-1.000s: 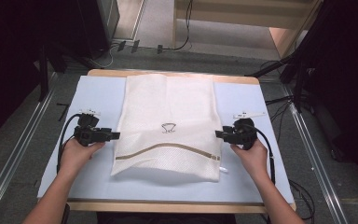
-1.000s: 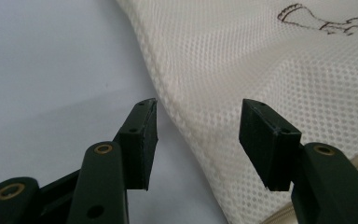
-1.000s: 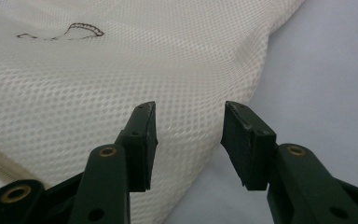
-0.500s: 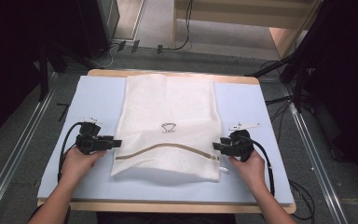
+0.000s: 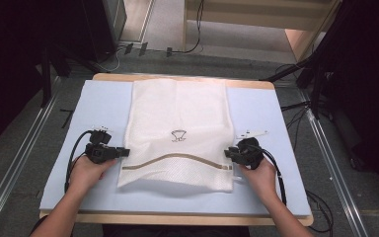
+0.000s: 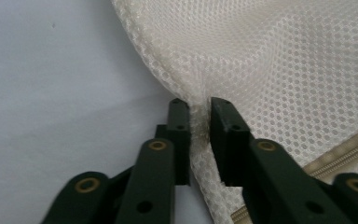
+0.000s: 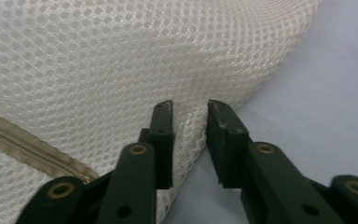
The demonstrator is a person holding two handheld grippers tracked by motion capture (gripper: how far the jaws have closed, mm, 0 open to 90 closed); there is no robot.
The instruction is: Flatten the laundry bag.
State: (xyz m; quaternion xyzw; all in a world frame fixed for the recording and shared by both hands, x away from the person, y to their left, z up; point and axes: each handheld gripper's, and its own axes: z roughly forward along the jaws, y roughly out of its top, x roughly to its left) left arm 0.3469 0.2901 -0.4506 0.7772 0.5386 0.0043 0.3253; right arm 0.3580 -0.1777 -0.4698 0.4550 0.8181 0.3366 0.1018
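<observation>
1. A white mesh laundry bag (image 5: 177, 133) with a beige zipper (image 5: 177, 160) across its near part is seen lying flat on the pale blue mat (image 5: 98, 106) that covers the wooden table (image 5: 177, 218), its length running away from the person.
2. The left gripper (image 6: 198, 105) is seen pinched on the bag's left edge, with a ridge of mesh drawn up between the narrowly set jaws.
3. The right gripper (image 7: 189, 108) is placed astride the bag's right edge; its jaws stand apart around the fold, so the mesh is judged not yet clamped there.
4. The step in hand is judged to be the taking of both side edges, just beyond the zipper, for a lift or fold.
5. The right jaws should be closed only once the edge is seated well between them, so that both layers are caught.
6. The two grips are best kept level with each other, so that the bag rises evenly and no skew is pulled into it.
7. The zipper tape should be left outside the jaws, since a stiff band could slip.
</observation>
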